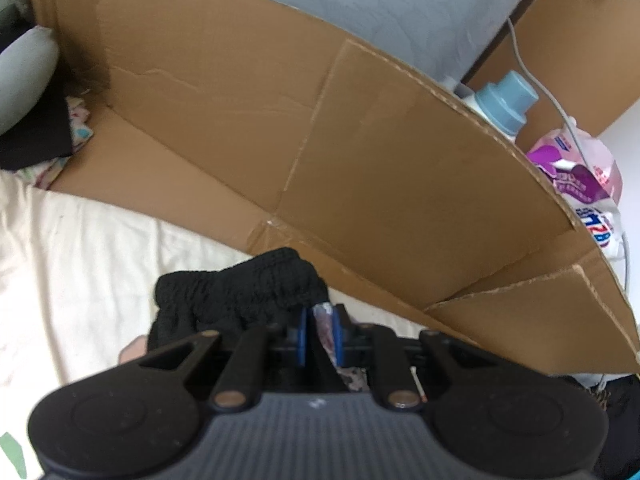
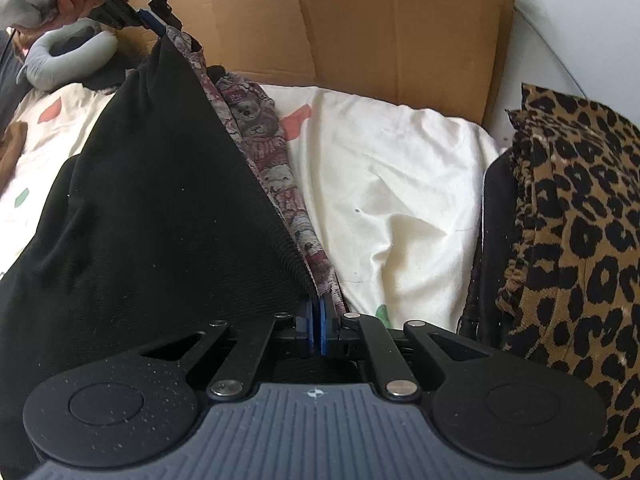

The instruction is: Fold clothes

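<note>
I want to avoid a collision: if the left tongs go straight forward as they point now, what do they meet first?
Probably the cardboard wall standing directly ahead. The left tongs are shut on the black garment, whose bunched hem travels with them. Depth is unclear.

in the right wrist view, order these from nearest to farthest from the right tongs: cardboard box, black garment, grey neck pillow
1. black garment: clamped in the right tongs, spreading left.
2. grey neck pillow: far upper left, on the bed.
3. cardboard box: at the back; close to the pillow's range, so that order is unsure.
</note>
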